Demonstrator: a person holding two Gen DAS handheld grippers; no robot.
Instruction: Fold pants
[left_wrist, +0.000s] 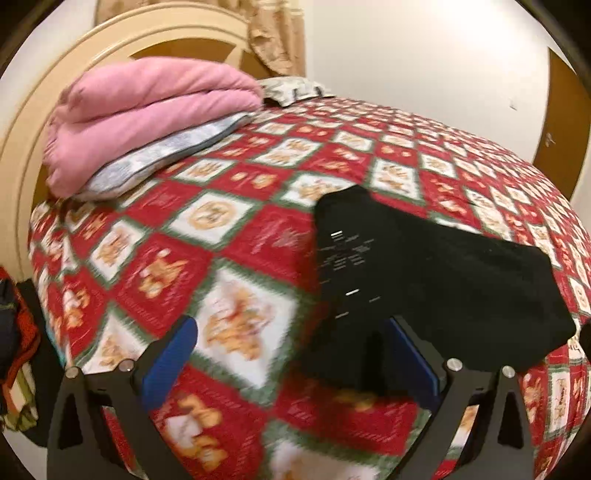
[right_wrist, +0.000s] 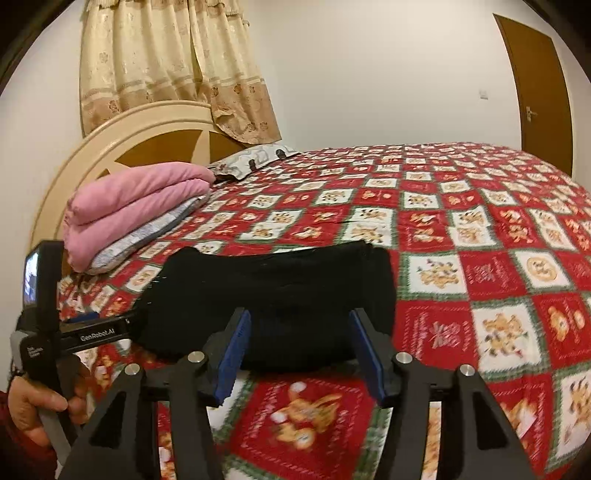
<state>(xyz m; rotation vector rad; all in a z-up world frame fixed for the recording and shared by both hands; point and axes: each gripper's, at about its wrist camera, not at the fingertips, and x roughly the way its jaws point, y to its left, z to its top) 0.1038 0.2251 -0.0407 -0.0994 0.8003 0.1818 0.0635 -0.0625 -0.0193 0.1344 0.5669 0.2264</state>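
The black pants (left_wrist: 424, 273) lie folded into a compact bundle on the red patterned bedspread (left_wrist: 240, 229). My left gripper (left_wrist: 295, 354) is open, its right blue finger at the bundle's near left edge, its left finger over bare bedspread. In the right wrist view the pants (right_wrist: 280, 295) lie just beyond my right gripper (right_wrist: 299, 354), which is open with both blue pads at the bundle's near edge, holding nothing. The left gripper's body (right_wrist: 74, 332) shows at the bundle's left end, held by a hand.
A folded pink blanket (left_wrist: 147, 114) on a pale pillow sits at the head of the bed by the cream headboard (right_wrist: 122, 147). A second pillow (right_wrist: 255, 157), a curtain (right_wrist: 173, 62) and a brown door (right_wrist: 535, 88) lie beyond. Clothes (left_wrist: 14, 332) hang at the left bed edge.
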